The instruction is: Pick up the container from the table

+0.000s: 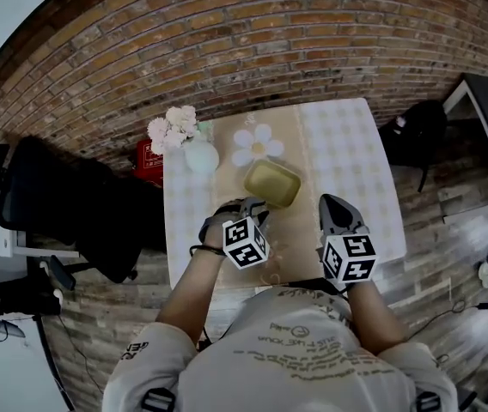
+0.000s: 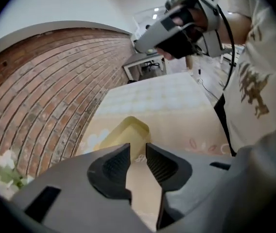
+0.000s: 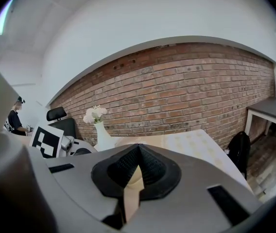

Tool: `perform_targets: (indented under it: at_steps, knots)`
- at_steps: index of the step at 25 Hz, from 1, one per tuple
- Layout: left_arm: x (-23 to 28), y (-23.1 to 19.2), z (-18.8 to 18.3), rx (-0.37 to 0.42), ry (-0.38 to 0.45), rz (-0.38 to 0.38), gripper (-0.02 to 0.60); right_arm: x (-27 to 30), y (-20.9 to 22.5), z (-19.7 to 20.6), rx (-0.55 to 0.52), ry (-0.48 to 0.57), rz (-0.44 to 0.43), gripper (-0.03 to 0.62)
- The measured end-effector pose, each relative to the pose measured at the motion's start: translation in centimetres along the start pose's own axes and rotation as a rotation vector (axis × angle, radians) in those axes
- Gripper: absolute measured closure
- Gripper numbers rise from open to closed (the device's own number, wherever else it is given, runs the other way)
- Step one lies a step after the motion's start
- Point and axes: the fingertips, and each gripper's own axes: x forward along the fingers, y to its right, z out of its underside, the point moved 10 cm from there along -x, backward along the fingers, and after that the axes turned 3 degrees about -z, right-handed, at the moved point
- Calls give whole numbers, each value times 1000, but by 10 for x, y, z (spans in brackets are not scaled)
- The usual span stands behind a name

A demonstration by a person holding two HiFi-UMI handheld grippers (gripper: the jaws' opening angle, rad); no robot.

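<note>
While the yellow container (image 1: 272,183) sits on the table (image 1: 360,153) near the white vase (image 1: 201,157), the left gripper (image 2: 138,150) hangs just beside its near edge, jaws a narrow gap apart with nothing between them. Right gripper (image 3: 138,152) is above the table, off to the container's right, jaws closed tip to tip, empty.

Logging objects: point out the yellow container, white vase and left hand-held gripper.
yellow container (image 1: 272,184), head view, its hollow inside.
white vase (image 1: 201,157), head view, its body.
left hand-held gripper (image 2: 138,150), left gripper view, midway between fingertips.
</note>
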Motion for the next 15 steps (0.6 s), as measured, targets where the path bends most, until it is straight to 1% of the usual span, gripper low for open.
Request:
perform_targets:
  at_steps: [3,6,11,15]
  knots:
    - [18,5,4,98,-60,27,491,-1,7,1,9,-2,10,592]
    - [33,2,4,172,-101,17,491,-1,15,2,19,-6,21,592]
    - [53,-7,1,249,-133,19,491,-1,24,5,33,-14,37,592]
    - [68,-7,1,308,-172,70,491,1,28,4,36,-14,45,592]
